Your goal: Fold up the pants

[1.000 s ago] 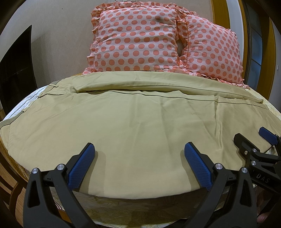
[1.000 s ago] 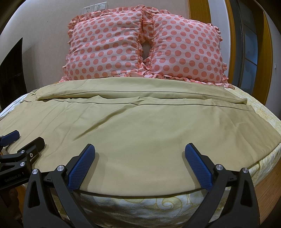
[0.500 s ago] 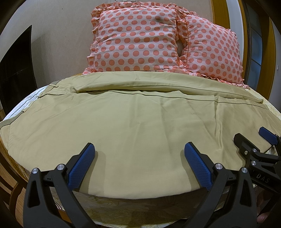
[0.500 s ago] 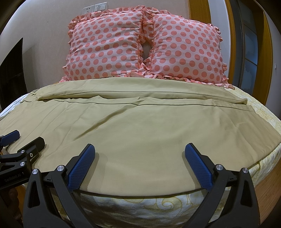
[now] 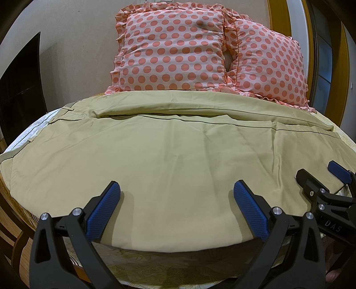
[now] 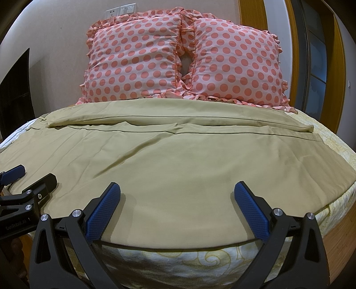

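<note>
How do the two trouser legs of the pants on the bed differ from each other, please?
The near leg lies spread broad and flat toward the grippers with a few diagonal creases; the far leg is a narrower band up against the pillows. The far leg's hem stops short of the near leg's. Both are khaki and lie sideways across the bed.

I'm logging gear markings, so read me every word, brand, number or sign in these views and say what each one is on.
"DAS": white letters on the black body of the right claw, seen from the left wrist view; possibly part of a longer word.
"GenRobot.AI": small white print on the black body of the left claw, seen from the right wrist view.
Nothing readable on the pants, the pillows or the wall switch plate.
</note>
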Demonstrator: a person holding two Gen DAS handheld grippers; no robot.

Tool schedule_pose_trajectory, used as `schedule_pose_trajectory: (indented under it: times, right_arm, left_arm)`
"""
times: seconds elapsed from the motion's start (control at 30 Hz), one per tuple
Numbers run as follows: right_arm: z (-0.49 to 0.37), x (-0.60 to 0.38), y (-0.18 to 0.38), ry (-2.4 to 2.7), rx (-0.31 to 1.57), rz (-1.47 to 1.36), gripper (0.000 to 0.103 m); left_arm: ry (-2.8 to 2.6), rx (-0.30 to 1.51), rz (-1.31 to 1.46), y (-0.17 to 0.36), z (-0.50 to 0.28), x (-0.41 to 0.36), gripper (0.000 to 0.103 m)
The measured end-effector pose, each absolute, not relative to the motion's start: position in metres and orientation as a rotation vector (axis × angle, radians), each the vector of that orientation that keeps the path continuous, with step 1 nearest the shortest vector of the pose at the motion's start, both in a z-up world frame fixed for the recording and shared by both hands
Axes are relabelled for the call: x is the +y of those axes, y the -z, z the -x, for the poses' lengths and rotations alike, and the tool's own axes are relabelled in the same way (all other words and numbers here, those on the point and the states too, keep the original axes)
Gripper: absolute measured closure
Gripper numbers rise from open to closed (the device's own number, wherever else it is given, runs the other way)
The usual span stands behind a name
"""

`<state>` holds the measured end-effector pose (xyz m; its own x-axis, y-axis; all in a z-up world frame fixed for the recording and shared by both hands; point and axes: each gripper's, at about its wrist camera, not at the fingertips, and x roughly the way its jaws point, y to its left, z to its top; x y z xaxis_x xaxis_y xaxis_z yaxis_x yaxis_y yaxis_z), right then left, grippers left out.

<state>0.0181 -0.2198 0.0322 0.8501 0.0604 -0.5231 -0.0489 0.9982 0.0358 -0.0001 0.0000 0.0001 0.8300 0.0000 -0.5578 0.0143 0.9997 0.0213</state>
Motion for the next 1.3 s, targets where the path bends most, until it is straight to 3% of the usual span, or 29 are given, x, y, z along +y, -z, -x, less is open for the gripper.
schedule_pose_trajectory:
  times: [1.1,1.2,1.3]
  right_arm:
    - [-0.016,-0.227,-0.032,-0.102,0.535,-0.016,0.001]
    - [-0.034,-0.241,-0.049,-0.184,0.628,-0.027,0.001]
    - [-0.065,-0.278,-0.083,-0.136,0.603,-0.098,0.001]
  left_arm:
    - [0.024,0.618,-0.027,-0.003,-0.002,0.002,0.002]
    - [0.033,0.628,-0.017,-0.010,-0.008,0.008,0.002]
    - [0.014,0.587,-0.007,-0.028,-0.016,0.014,0.002]
